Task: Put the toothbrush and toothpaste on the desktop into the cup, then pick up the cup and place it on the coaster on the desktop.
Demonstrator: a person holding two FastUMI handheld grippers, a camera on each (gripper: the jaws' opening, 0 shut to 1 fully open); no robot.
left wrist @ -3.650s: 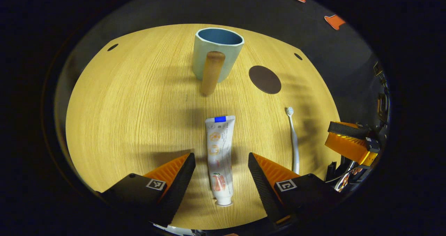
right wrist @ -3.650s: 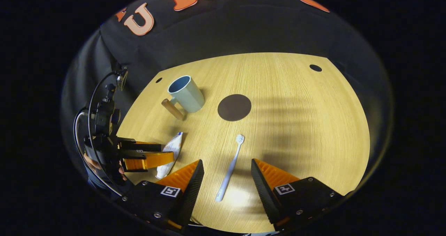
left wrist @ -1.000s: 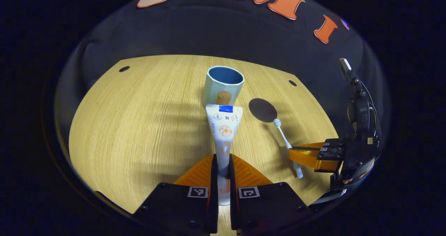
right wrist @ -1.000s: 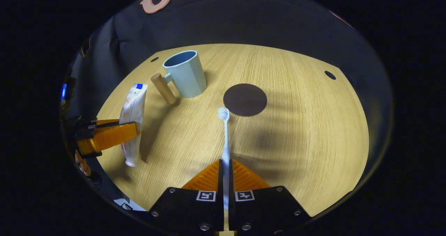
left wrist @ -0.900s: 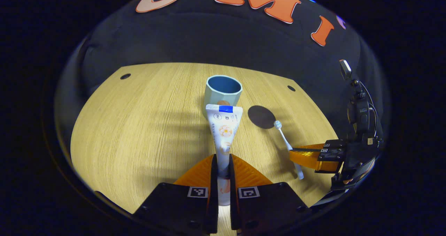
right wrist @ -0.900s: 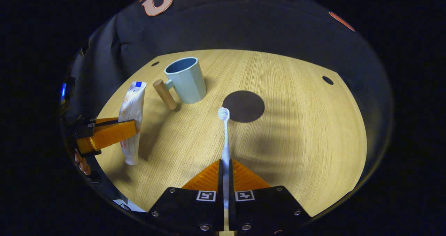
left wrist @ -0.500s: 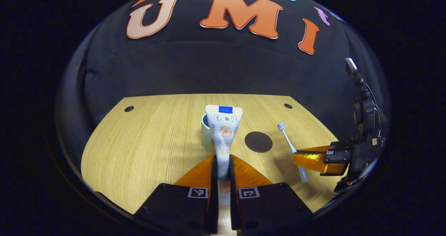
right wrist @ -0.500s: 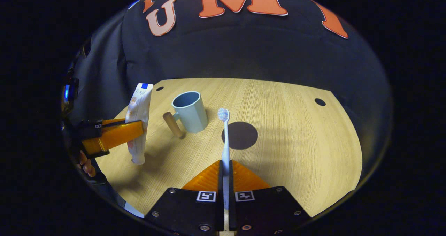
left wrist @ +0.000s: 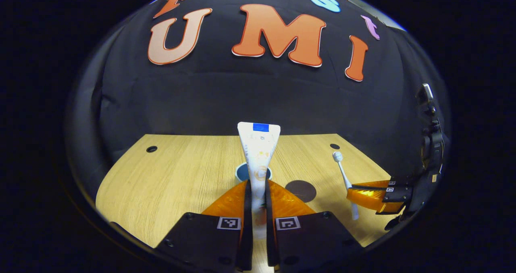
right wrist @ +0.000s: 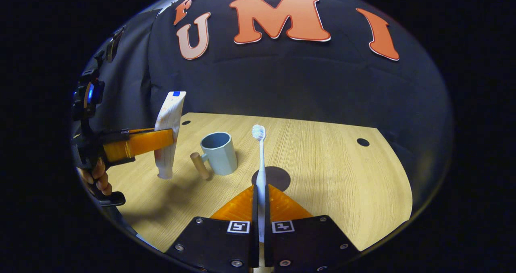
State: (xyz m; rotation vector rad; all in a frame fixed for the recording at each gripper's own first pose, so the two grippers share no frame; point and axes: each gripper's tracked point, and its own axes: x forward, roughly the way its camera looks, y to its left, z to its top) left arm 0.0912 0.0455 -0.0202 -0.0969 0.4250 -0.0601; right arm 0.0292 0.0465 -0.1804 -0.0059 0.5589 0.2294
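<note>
The left claw (left wrist: 256,192) pinches the toothpaste (left wrist: 258,152) near its cap end, both fingers pressed on the tube, which stands upright and clear of the table (left wrist: 181,172). In the left gripper view the crimped end of the tube points to 12 o'clock, and the cup (left wrist: 241,171) sits on the table right behind it, its rim peeking out on either side. The coaster (left wrist: 300,190) lies flat at 3 o'clock from the cup, a little apart from it.

The right claw (right wrist: 260,200) is pressed together on the toothbrush (right wrist: 261,164), gripping the handle low down; the bristle head points to 12 o'clock, held above the table. In the right gripper view the cup (right wrist: 217,152) stands at 10 o'clock from the claw, its wooden handle (right wrist: 199,165) turned toward 8 o'clock. The coaster (right wrist: 278,177) lies just behind the brush handle. Farther left, the left claw (right wrist: 171,137) holds the tube in the air beside the cup, and a person's hand (right wrist: 96,176) grips that tool.
</note>
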